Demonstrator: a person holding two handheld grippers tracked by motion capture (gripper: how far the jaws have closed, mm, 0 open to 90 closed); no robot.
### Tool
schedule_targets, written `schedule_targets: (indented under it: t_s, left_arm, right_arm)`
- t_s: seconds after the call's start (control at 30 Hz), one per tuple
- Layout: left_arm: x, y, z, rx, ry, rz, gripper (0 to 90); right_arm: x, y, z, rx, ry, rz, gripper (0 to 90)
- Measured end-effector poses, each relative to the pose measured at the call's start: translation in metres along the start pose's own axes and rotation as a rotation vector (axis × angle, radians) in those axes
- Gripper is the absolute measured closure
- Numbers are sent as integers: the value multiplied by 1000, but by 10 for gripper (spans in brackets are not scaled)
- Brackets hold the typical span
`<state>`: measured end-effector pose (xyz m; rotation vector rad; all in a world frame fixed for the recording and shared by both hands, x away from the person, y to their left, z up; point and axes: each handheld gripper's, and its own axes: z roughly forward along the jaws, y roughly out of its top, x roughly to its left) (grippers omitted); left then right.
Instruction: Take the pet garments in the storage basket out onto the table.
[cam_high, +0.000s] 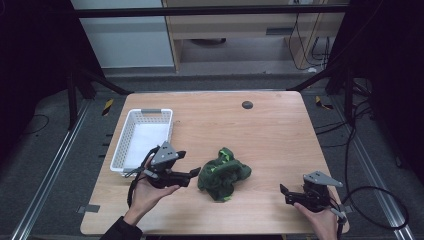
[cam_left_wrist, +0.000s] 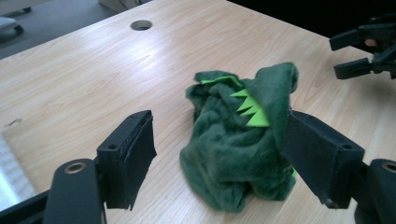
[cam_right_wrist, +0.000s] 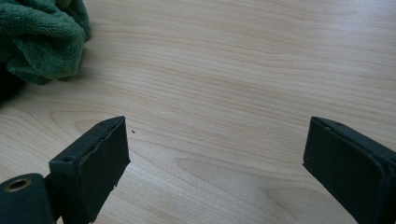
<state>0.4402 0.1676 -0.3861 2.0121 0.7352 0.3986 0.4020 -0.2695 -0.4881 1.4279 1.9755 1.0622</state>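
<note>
Near the middle of the wooden counter (cam_high: 260, 135) lies a crumpled green plush cloth (cam_high: 223, 173) with lime-green felt spikes (cam_left_wrist: 250, 108); it sits well apart from the white basket (cam_high: 131, 161) at the counter's left edge. Beside the cloth's left flank the left hand-held gripper (cam_high: 192, 175) points at it with jaws spread wide; in the left gripper view the cloth sits between the two black pads (cam_left_wrist: 133, 156), the far pad seemingly brushing the pile but neither pressing, so nothing is grasped yet. Over at the right front corner the right hand-held gripper (cam_high: 286, 194) rests low with its jaws released and parted, bare wood between them, the cloth well off to its side.

Likely the cloth is about to be seized; the risks follow from its softness. A closure on the loose outer fold alone could lift one flap and leave the bulk dragging; a shallow bite could slip off the fuzzy pile; pads driven down too far could scrape the wood; a trailing corner could catch the basket's rim if the cloth is carried that way.

No brand, label or readable writing appears on the cloth, the basket or the counter.
</note>
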Motion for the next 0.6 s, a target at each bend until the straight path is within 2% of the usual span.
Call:
schedule_targets:
  t_s: [0.27, 0.3, 0.5, 0.6]
  left_arm:
    - [10, -32, -18, -43, 65, -63, 258]
    - [11, -35, -19, -47, 73, -75, 263]
    - [17, -51, -31, -88, 128, -122, 268]
    - [18, -59, -36, -86, 139, -134, 270]
  right_arm:
    - [0, -1, 0, -4, -4, -5, 68]
    - [1, 0, -1, -1, 3, 6, 68]
    - [1, -1, -1, -9, -3, -6, 65]
    - [0, -1, -3, -13, 0, 1, 65]
